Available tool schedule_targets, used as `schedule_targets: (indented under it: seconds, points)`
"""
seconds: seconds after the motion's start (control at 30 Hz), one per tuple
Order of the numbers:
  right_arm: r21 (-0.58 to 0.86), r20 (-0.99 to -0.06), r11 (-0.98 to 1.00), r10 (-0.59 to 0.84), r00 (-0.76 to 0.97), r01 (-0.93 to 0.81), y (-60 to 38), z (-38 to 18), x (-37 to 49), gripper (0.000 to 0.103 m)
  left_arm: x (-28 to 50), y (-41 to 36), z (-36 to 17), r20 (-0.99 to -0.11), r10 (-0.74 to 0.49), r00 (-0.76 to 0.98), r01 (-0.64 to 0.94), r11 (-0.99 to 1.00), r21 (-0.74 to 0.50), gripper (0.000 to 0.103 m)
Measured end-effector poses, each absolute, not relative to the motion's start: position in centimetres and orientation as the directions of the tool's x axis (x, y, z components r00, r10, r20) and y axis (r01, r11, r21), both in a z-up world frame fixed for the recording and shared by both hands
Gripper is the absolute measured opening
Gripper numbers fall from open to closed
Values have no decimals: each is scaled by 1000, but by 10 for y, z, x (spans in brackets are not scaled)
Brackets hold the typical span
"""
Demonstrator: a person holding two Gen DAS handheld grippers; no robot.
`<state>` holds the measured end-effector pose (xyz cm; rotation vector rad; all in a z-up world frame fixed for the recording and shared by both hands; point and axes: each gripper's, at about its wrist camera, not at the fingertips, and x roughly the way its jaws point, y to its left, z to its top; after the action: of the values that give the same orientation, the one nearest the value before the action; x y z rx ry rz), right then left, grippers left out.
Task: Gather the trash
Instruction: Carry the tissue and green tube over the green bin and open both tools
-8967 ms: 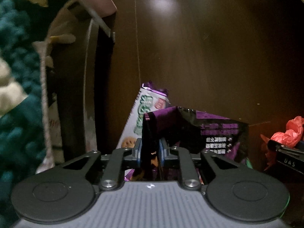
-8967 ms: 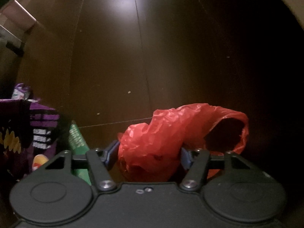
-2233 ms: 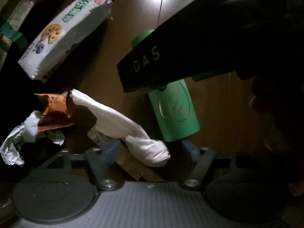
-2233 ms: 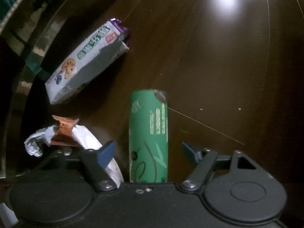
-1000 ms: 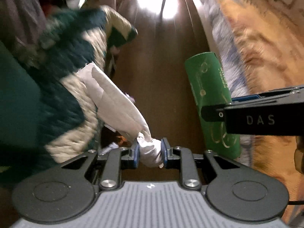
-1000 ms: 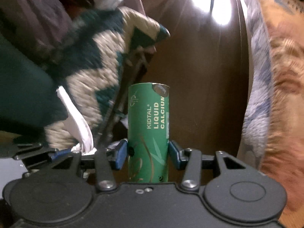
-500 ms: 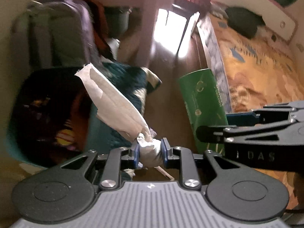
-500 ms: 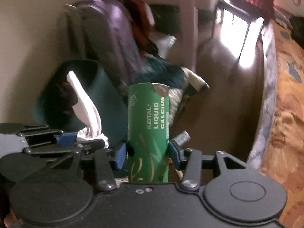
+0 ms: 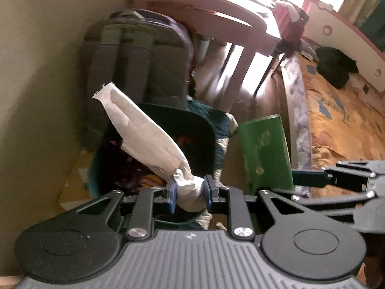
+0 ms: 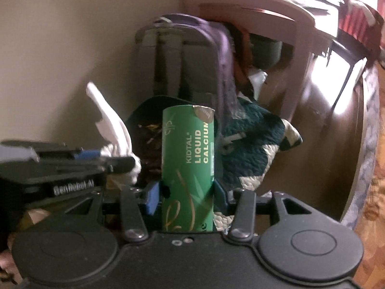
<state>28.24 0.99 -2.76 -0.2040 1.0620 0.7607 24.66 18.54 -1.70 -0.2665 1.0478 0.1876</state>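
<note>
Both loads have risen from the floor: our left gripper [image 9: 189,193] clamps the white tissue [image 9: 146,132], our right gripper [image 10: 186,197] the green Kidtal carton [image 10: 187,168], over the teal bin [image 9: 207,125].

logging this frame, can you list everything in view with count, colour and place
white paper wrapper: 1, white, in the left gripper, over the bin
green box: 1, green, "KIDTAL LIQUID CALCIUM", in the right gripper
trash bin: 1, dark green, on the floor by the wall, trash inside
backpack: 1, grey and purple, against the wall behind the bin
knitted blanket: 1, teal and cream, right of the bin
left gripper: 1, black, shut
right gripper: 1, black, shut
</note>
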Motion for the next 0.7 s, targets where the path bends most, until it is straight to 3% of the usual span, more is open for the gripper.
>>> schedule_targets:
  seconds: [0.27, 0.7]
  points:
    - [215, -840, 722, 481, 253, -658, 70, -55, 296, 47, 270, 245, -60, -923, -4, 385, -271, 955, -117, 22]
    - [95, -913, 747, 329, 242, -658, 124, -133, 335, 47, 295, 256, -137, -972, -8, 235, -202, 978, -57, 22]
